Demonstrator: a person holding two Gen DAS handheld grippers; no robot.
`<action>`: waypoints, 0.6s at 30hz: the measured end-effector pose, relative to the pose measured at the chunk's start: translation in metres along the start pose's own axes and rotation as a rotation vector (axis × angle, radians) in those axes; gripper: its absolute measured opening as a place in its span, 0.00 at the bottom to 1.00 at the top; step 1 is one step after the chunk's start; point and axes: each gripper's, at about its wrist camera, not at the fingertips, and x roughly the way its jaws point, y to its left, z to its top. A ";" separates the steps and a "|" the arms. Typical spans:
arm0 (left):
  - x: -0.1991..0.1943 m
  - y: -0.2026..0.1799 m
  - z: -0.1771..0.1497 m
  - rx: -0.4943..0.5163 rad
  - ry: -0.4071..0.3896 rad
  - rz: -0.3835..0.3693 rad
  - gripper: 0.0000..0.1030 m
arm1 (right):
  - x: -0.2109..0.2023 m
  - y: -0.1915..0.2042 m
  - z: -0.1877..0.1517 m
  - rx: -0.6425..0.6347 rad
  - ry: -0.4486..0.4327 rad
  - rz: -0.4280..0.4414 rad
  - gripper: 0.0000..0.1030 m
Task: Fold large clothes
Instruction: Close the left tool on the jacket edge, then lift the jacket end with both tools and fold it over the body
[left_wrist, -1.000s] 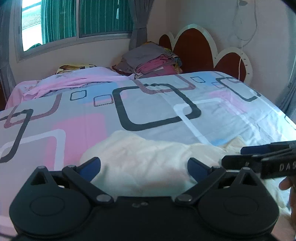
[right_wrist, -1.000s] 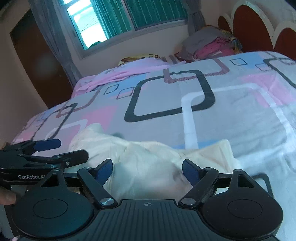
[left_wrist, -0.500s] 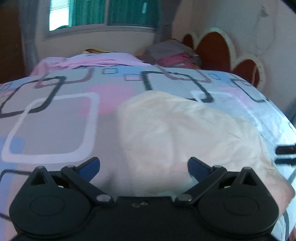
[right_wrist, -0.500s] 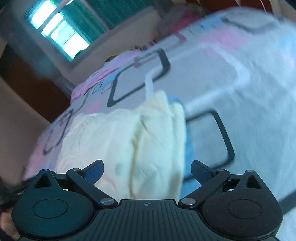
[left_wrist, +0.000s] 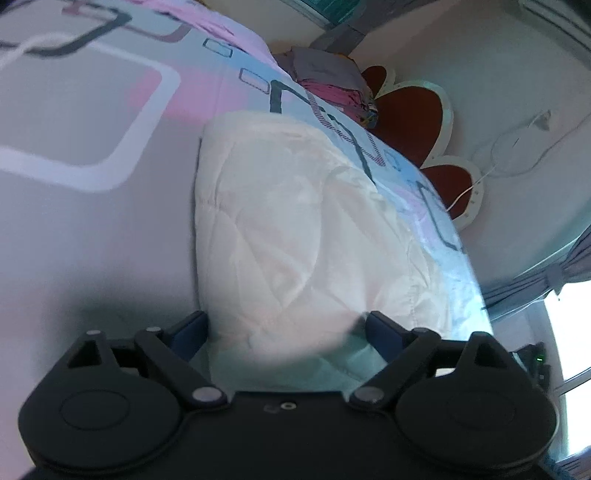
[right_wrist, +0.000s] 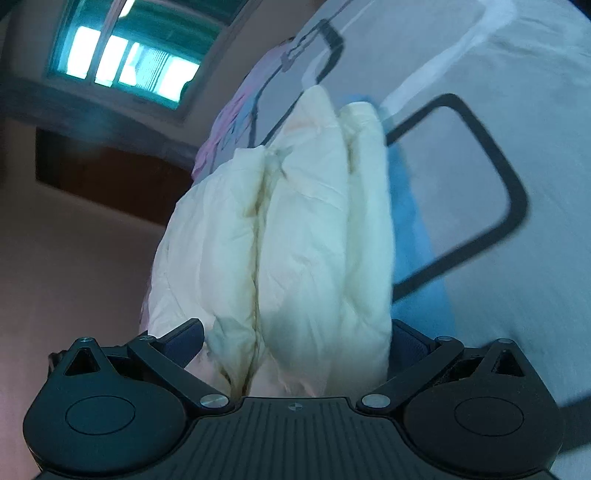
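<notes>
A cream padded garment lies folded into a thick bundle on the patterned bed sheet. My left gripper is low over its near end, and the cloth fills the gap between the blue fingertips. Its jaws are closing, with no clear pinch showing. In the right wrist view the same garment shows as several stacked puffy folds. My right gripper straddles its near end with the jaws opening wide and the bundle between the fingers.
A pile of folded grey and pink clothes sits at the bed's head by the red scalloped headboard. A white cable hangs on the wall. A window and dark door lie beyond the bed sheet.
Both grippers have dropped closer to the garment and rolled, so the room tilts. The bundle now sits between each pair of fingers. Neither gripper shows in the other's view any more.
</notes>
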 end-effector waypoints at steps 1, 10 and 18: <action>0.000 0.000 -0.001 -0.007 -0.001 -0.002 0.88 | 0.004 0.002 0.003 -0.015 0.012 0.002 1.00; 0.025 0.005 0.007 -0.056 -0.004 -0.049 0.92 | 0.034 0.020 0.017 -0.127 0.062 0.012 1.00; 0.019 -0.005 0.007 0.036 -0.050 -0.111 0.72 | 0.033 0.041 0.006 -0.192 0.042 0.004 0.79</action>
